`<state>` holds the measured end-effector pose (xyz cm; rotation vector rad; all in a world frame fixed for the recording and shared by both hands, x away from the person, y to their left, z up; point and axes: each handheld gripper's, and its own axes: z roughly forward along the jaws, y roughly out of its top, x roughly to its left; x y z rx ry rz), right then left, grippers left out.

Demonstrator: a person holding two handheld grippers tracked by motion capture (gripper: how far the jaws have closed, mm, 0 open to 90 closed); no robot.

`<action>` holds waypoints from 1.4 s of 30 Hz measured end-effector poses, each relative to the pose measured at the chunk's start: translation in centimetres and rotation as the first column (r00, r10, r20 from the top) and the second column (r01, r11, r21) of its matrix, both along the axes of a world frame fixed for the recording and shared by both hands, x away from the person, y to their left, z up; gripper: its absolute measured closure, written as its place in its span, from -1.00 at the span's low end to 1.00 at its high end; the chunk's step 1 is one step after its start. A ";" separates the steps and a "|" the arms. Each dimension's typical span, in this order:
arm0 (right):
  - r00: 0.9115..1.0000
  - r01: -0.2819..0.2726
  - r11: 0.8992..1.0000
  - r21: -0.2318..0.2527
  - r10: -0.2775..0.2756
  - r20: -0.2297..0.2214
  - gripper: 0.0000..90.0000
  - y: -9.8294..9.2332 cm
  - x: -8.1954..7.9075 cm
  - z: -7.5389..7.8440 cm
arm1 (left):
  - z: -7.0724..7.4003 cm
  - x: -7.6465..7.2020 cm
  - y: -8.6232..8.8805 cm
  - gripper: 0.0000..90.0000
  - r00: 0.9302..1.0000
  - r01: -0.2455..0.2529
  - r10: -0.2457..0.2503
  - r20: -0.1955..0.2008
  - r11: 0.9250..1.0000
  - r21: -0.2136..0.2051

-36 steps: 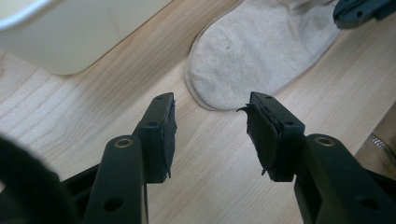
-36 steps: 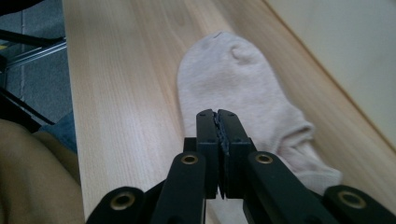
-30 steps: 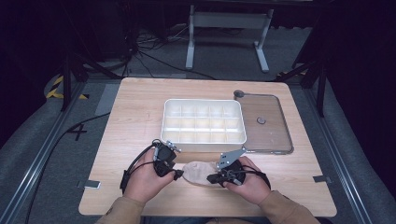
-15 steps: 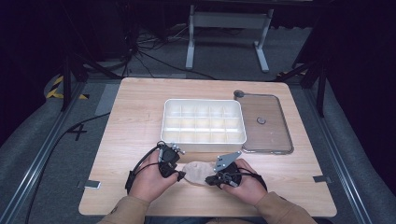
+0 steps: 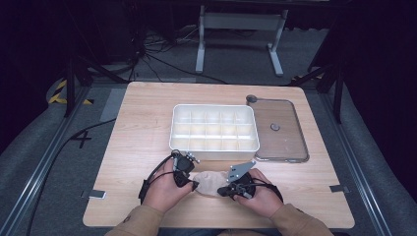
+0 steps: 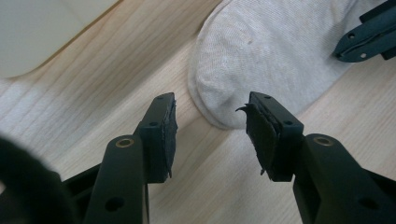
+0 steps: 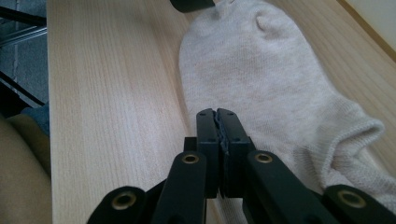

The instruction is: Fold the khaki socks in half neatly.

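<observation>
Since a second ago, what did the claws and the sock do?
The left claw came down a little toward the table and now sits open at the toe end of the sock, not yet pinching it. The right claw kept its place, shut at the sock's edge; whether it pinches fabric I cannot tell. The sock, the tray and the lid stayed where they were.
</observation>
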<state>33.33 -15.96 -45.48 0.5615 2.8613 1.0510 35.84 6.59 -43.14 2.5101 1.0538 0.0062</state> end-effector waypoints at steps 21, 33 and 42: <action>1.000 -0.003 1.000 -0.001 0.003 0.020 0.96 0.0 -0.2 0.0 | -0.6 -0.2 -1.4 0.68 0.999 0.040 -0.039 -0.031 0.999 0.024; 1.000 0.000 1.000 0.015 0.000 0.004 0.96 -0.2 -0.1 -0.1 | 1.2 -0.8 -1.3 0.89 0.999 0.049 -0.048 0.019 0.999 -0.011; 1.000 -0.001 1.000 0.013 0.001 0.005 0.96 -0.1 -0.3 -0.1 | 3.2 -1.8 -1.5 0.89 0.995 0.081 -0.079 0.055 0.996 -0.039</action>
